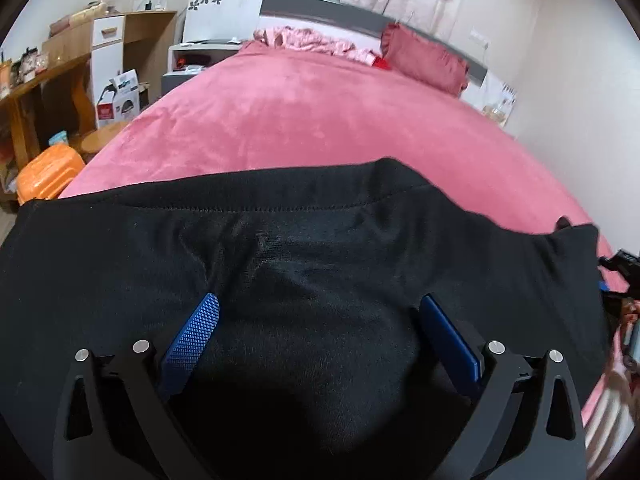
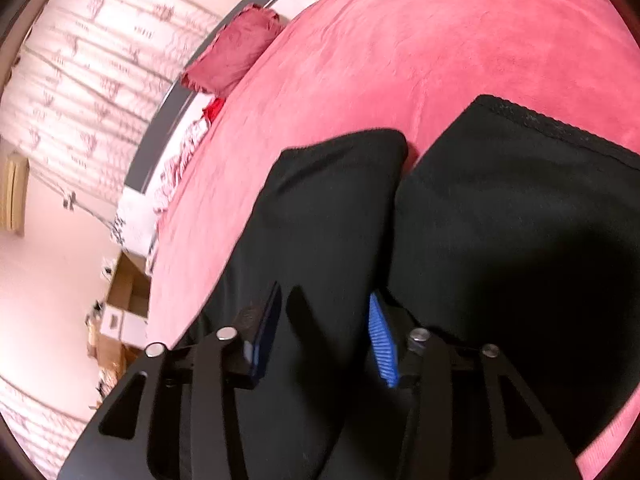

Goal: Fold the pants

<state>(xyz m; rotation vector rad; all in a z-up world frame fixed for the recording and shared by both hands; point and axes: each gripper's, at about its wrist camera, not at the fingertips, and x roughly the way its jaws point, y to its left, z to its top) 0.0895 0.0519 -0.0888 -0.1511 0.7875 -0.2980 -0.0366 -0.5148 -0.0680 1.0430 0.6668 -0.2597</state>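
A: Where are the black pants (image 1: 304,248) to be found?

B: They are spread on the pink bedspread (image 1: 304,120), at the near end of the bed, well apart from the red pillow (image 1: 424,60) at the headboard. In the left wrist view a stitched hem or band is seen running across the cloth. In the right wrist view two dark lobes are seen with a narrow strip of pink between them, one of them edged with a scalloped trim; whether these are two legs or a folded layer cannot be told.

A: And the tools?

B: The left gripper (image 1: 320,332) is seen spread wide above the cloth, nothing pinched between its blue pads (image 1: 192,340). The right gripper (image 2: 324,332) is narrower, with dark fabric lying between its jaws; whether the pads press on it cannot be told, since the cloth there is black on black and blurred.

A: How is the garment expected to handle?

B: It is judged to be a soft, light knit, limp and somewhat stretchy, with no stiffness to carry a fold unaided. Sagging and bunching are to be expected if it is lifted by one point only.

A: Where should hold be taken?

B: The stitched band and the hemmed edges are judged the firmest places; both layers should be pinched together at two spread points, so the fold is carried over evenly.
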